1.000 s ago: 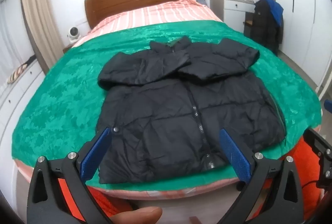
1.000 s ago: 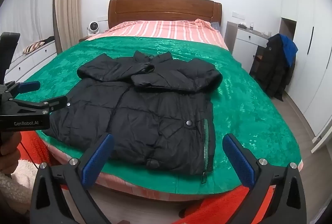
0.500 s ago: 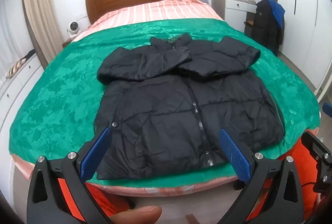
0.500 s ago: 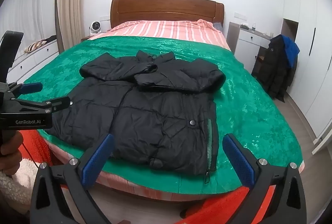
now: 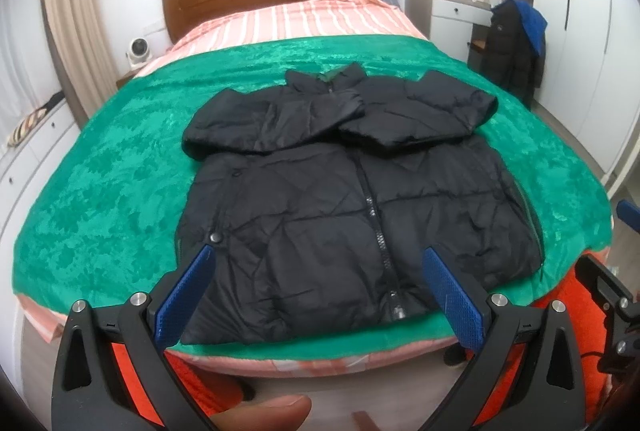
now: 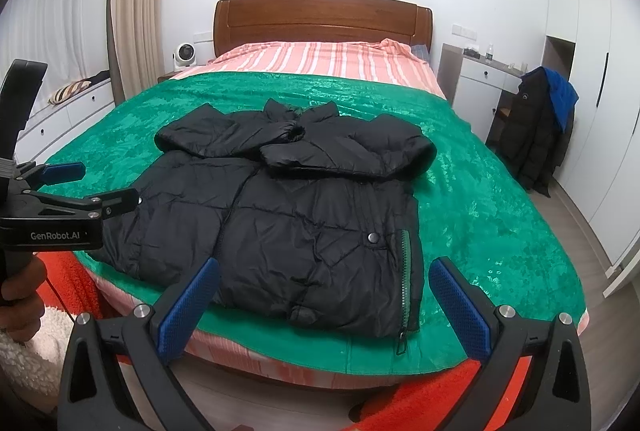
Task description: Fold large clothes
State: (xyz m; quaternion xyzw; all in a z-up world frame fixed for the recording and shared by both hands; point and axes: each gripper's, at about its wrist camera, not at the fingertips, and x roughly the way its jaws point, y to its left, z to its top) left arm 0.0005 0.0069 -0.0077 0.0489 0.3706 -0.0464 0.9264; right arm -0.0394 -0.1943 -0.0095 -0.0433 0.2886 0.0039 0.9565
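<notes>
The left gripper (image 5: 318, 289) and right gripper (image 6: 324, 301) both hang spread wide, holding nothing, short of the bed's foot. On the green blanket (image 6: 480, 207) lies the black puffer jacket (image 6: 288, 215), zipped, sleeves folded across its chest.

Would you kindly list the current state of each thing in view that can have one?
Black puffer jacket: flat on the bed, zipped, both sleeves folded across the chest.
Green velvet bedspread: spread over the bed, under the jacket.
Left gripper: open, holding nothing, short of the hem.
Right gripper: open, holding nothing.
Beige curtain: gathered to one side.
Dark coat on the chair: draped, hanging.
</notes>
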